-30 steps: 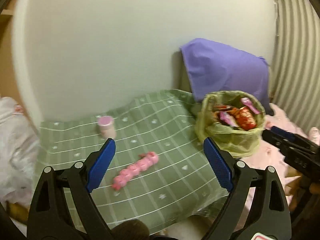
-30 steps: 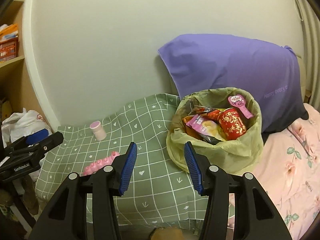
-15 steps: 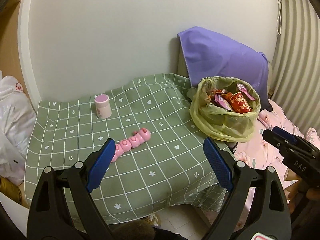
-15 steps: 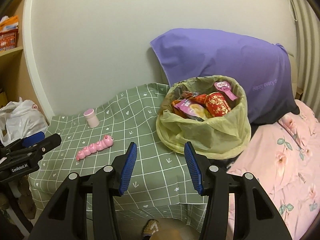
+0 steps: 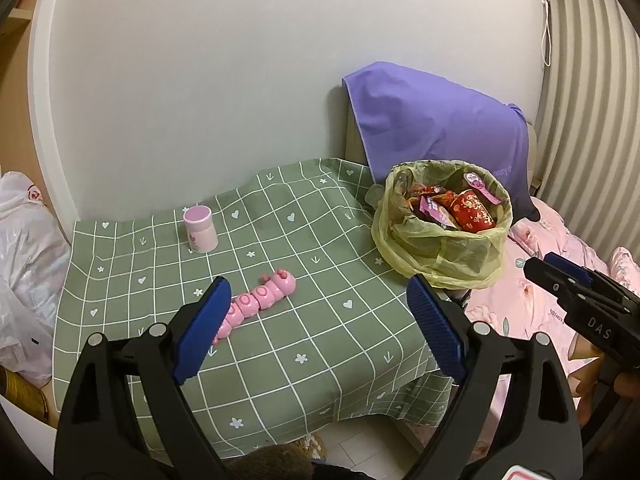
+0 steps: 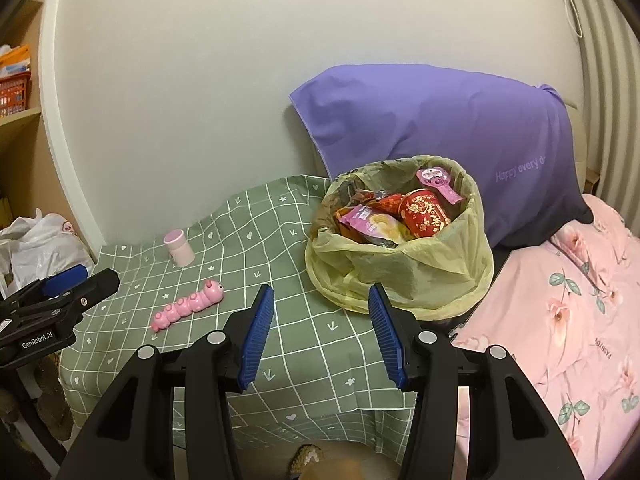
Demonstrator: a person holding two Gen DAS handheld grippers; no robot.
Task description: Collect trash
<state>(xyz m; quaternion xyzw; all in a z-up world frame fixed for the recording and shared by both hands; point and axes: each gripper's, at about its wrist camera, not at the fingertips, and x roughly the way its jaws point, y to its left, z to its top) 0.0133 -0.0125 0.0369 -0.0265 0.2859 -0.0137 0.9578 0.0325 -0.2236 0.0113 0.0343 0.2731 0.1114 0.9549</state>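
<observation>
A white plastic bag [image 5: 28, 264] sits at the far left, beside the table. The table carries a green checked tablecloth [image 5: 304, 344]. Toward its rear left stands a pink cup [image 5: 200, 230], upright. Nearer the front lies a pink caterpillar toy [image 5: 260, 304]; its long axis runs diagonally, head end pointing to the rear right, tail to the front left.

The left gripper [image 5: 318, 330] hangs over the table's front edge, jaws spread wide with nothing between them. Its left pad overlaps the toy's tail in the left wrist view; contact cannot be judged.

At the table's right edge stands a bin lined with a yellow-green trash bag [image 6: 400, 272], filled with snack wrappers and a red can [image 6: 426, 212]. The right gripper [image 6: 320, 334] is in front of it, jaws parted and empty. Behind are a purple pillow [image 6: 440, 128] and pink floral bedding [image 6: 560, 320].
</observation>
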